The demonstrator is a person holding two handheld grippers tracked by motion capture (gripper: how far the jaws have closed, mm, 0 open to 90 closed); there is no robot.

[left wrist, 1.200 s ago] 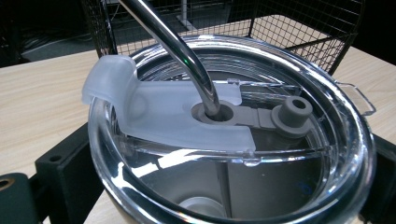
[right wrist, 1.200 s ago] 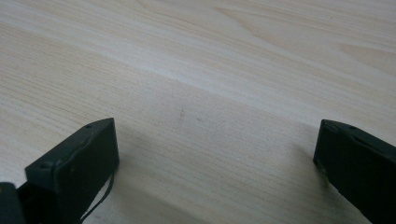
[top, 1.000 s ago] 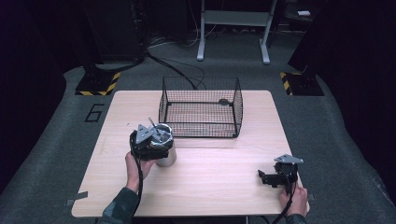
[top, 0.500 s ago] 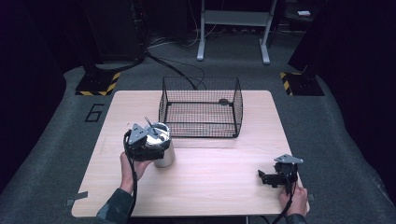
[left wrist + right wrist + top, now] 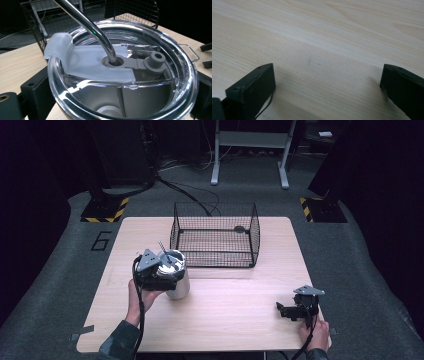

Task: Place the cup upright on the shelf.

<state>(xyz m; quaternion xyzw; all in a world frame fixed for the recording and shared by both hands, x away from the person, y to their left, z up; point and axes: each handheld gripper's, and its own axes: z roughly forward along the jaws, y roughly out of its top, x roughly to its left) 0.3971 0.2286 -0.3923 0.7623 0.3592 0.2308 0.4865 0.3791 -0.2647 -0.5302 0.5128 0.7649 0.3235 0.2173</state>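
Pale wood of the table (image 5: 235, 315) carries everything. Nearest, at about 5 o'clock on the table, the right gripper (image 5: 286, 310) rests low on the bare wood with its jaws spread wide apart. At about 8 o'clock the left gripper (image 5: 167, 279) has its jaws on either side of the steel tumbler (image 5: 177, 285), clamped on it under the clear lid (image 5: 125, 82), where a metal straw (image 5: 87, 23) stands. Farther, at 12 o'clock, is the black wire basket (image 5: 215, 265).

Silver tumbler (image 5: 177, 279), clear lid (image 5: 120, 75) — black basket (image 5: 215, 236)
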